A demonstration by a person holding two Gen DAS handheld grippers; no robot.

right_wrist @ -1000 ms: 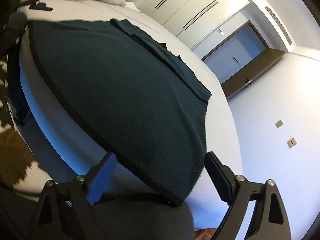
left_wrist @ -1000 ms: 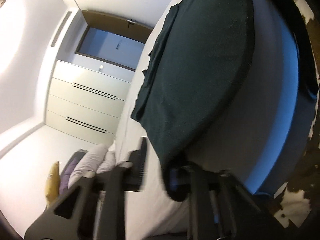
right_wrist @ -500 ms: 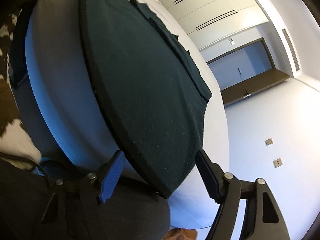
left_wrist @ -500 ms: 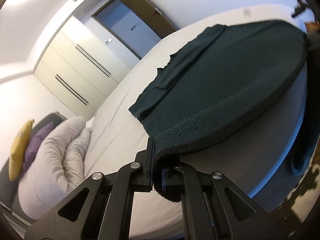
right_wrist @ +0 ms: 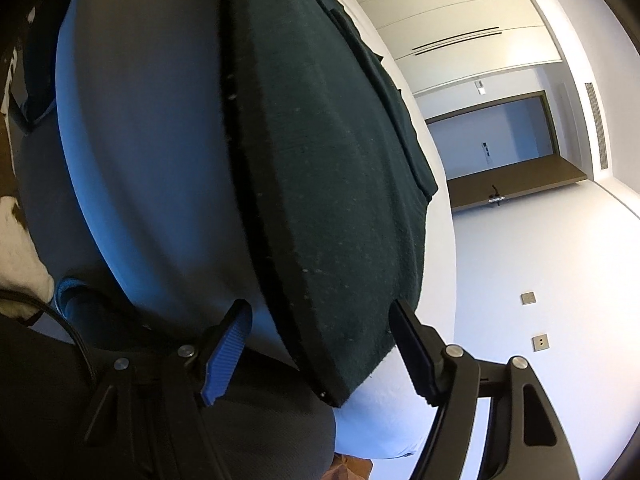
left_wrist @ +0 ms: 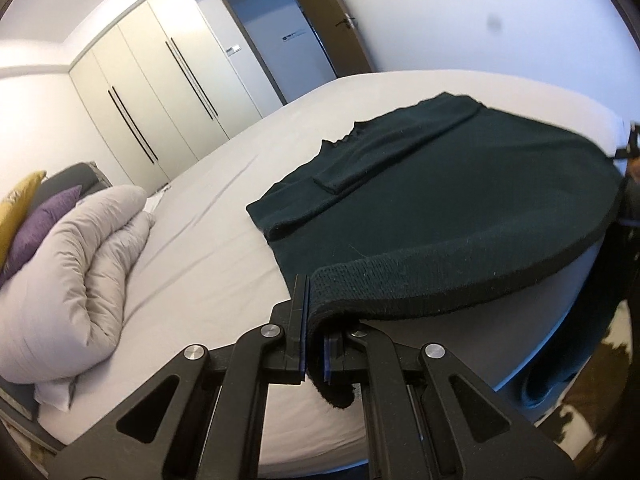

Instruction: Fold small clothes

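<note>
A dark green knit sweater (left_wrist: 460, 200) lies spread on the white bed (left_wrist: 208, 248), a sleeve folded across its far part. My left gripper (left_wrist: 316, 340) is shut on the sweater's ribbed hem corner, which is lifted off the sheet and hangs down between the fingers. In the right wrist view the same sweater (right_wrist: 340, 184) fills the middle. My right gripper (right_wrist: 320, 352) is open, its blue-padded finger (right_wrist: 224, 356) and black finger (right_wrist: 416, 352) standing either side of the other hem corner without closing on it.
A bunched grey duvet (left_wrist: 80, 272) with purple and yellow cushions (left_wrist: 36, 216) lies at the bed's left end. Wardrobe doors (left_wrist: 160, 92) and a door (left_wrist: 288, 44) stand behind. A brown-and-white rug (left_wrist: 600, 400) covers the floor by the bed's edge.
My left gripper closed on the hem corner and lifted it, and its view levelled out. My right gripper tilted and moved closer around the other corner, still open.
</note>
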